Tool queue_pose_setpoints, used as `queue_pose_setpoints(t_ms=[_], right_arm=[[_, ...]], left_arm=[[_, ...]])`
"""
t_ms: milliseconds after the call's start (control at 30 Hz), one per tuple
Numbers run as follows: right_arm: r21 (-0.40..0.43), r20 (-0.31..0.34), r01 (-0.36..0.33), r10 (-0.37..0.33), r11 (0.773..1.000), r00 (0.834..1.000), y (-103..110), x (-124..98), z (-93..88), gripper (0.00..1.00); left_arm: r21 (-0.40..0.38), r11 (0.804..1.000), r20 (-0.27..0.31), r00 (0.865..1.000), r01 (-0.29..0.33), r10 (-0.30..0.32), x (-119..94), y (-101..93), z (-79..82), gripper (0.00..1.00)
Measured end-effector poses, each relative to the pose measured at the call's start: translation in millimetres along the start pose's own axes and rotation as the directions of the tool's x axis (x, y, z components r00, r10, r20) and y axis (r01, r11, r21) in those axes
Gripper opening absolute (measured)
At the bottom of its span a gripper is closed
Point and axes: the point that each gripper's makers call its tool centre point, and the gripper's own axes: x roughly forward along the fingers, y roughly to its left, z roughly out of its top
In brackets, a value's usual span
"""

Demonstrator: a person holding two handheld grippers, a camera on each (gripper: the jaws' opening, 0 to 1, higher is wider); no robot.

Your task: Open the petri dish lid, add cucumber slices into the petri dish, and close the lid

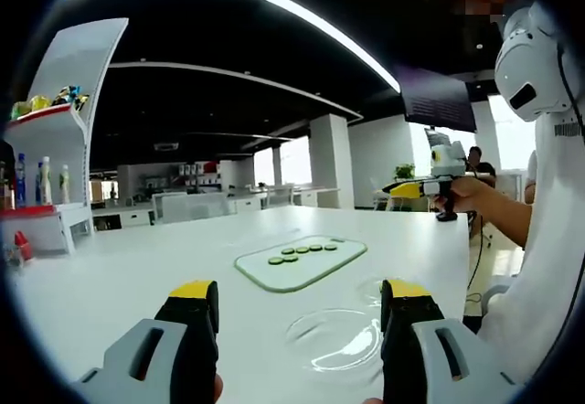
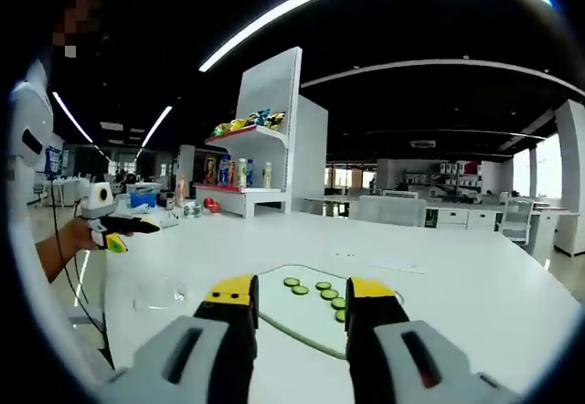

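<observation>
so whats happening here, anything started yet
Not yet. A person holds two tongs above a white table, both open and empty. The clear petri dish sits closed near the left tongs. The cucumber slices lie untouched on a glass cutting board, just beyond the right tongs.

The left gripper (image 1: 297, 317) is held level with its yellow-tipped jaws spread wide apart and nothing between them. The right gripper (image 2: 297, 308) likewise has its jaws parted. Each is gripped by a bare hand (image 1: 462, 194) on an outstretched forearm.
</observation>
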Motion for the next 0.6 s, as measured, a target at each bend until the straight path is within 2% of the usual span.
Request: queue_pose_setpoints(t_ms=[200, 600], right_arm=[[0.008, 0.021, 0.089, -0.089, 0.996, 0.996, -26, -21, 1.5, 0.38], [-0.014, 0.039, 0.175, -0.175, 0.984, 0.984, -45, -48, 3.3, 0.4]], left_arm=[[-0.001, 1.0, 0.001, 1.0, -0.022, 0.022, -3, 6.3, 1.2, 0.72], [-0.002, 0.999, 0.013, 0.999, -0.036, 0.036, -8, 8.7, 6.6, 0.73]])
